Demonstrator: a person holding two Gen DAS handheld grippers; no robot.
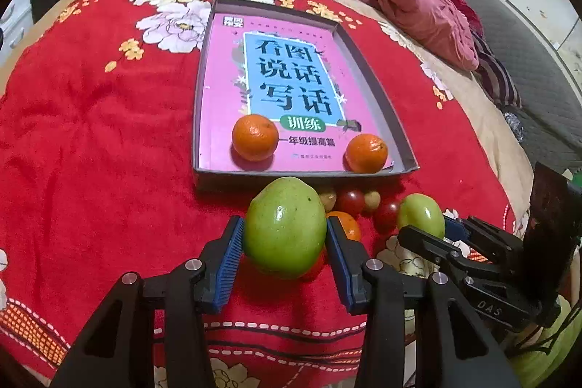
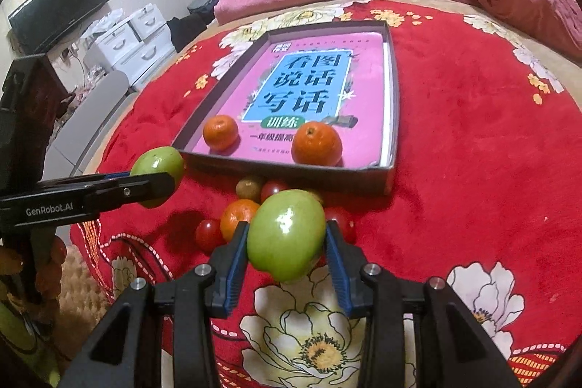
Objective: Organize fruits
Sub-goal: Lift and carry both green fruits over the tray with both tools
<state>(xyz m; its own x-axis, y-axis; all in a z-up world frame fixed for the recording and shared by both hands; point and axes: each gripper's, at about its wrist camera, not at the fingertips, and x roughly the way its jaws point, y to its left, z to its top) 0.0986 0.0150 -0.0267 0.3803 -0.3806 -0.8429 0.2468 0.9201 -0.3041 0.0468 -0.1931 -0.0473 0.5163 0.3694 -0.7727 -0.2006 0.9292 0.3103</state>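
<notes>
- While both green fruits are held clear of the red blanket (image 1: 91, 119), the shallow box (image 1: 394, 130) just beyond the pile is judged the place to set them; its floor is a pink book (image 1: 225, 79) with two oranges (image 1: 255, 137) already at the near edge.
- Left gripper (image 1: 284, 235): blue pads pinch a green fruit (image 1: 284, 228) across its widest part. Carry it level over the near wall and set it down beside the oranges, not on them.
- Right gripper (image 2: 287, 242): pinches a second green fruit (image 2: 287, 235) the same way. Keep the two tools well apart over the box.
- Loose pile (image 2: 251, 210): an orange, cherry tomatoes and small brownish fruits lie on the blanket against the near wall, not yet boxed; pass above them.
</notes>
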